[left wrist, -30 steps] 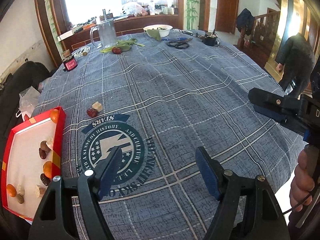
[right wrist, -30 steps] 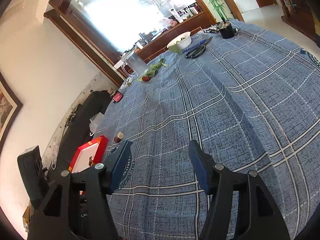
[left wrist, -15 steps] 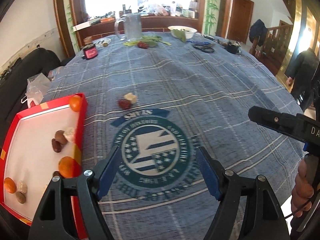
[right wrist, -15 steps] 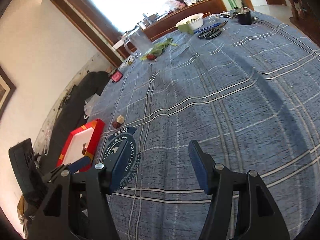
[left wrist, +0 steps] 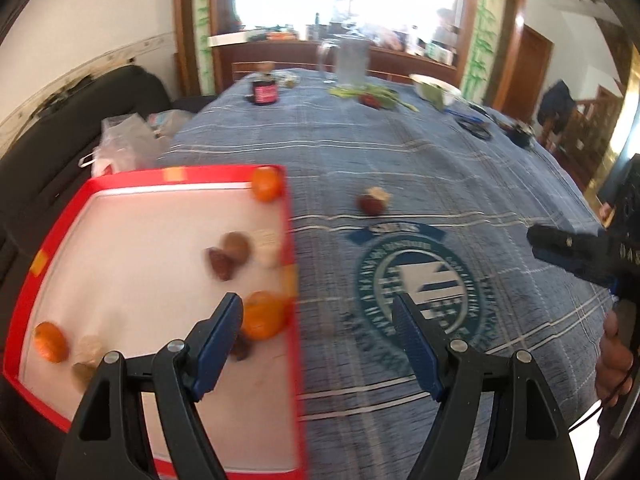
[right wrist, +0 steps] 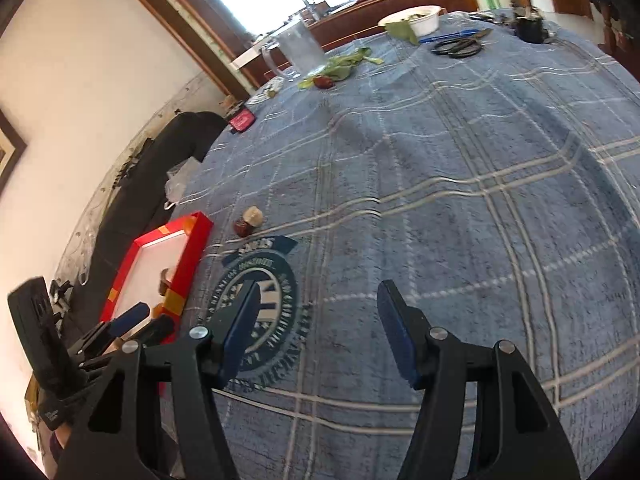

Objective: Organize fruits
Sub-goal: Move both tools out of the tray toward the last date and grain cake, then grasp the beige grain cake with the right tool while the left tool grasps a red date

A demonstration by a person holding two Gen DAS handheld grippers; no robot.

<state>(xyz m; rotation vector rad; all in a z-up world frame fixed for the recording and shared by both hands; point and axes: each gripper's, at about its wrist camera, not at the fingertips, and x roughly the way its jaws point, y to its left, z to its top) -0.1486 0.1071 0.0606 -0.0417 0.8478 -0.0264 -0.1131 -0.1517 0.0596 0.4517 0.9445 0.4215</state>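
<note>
The left gripper (left wrist: pixel 318 316) has hard black plastic arms and flat blue pads, jaws spread wide with nothing between them; it hangs over the right rim of the tray (left wrist: pixel 290 240). The right gripper (right wrist: pixel 316 316), same build, stands about half open and empty above the cloth (right wrist: pixel 460 200).

The tray is a shallow square box, glossy red walls with orange tape patches and a smooth white floor, at 9 o'clock in the left view. Inside, nearest, lie a round orange (left wrist: pixel 262 316) against the right wall just beside the left pad, and a dark date (left wrist: pixel 241 350) under it. At 8 o'clock sit a smaller orange (left wrist: pixel 50 341) and two pale, blurred lumps. Mid-tray, a wrinkled brown date (left wrist: pixel 220 264), a rounder brown nut (left wrist: pixel 238 246) and a cream piece touch one another. A third orange (left wrist: pixel 266 184) fills the far right corner.

The cloth is coarse blue woven plaid with white lines and a round teal printed badge (left wrist: pixel 420 284). Beyond the badge, at 12 o'clock, a red date (left wrist: pixel 370 203) touches a pale knobbly piece (left wrist: pixel 380 195) on bare cloth, outside the tray.

At the far edge stand a clear glass jug (right wrist: pixel 300 48), limp green leaves (right wrist: pixel 344 66), a white bowl (right wrist: pixel 416 20), black scissors (right wrist: pixel 458 48) and a small red-labelled jar (left wrist: pixel 265 92).
</note>
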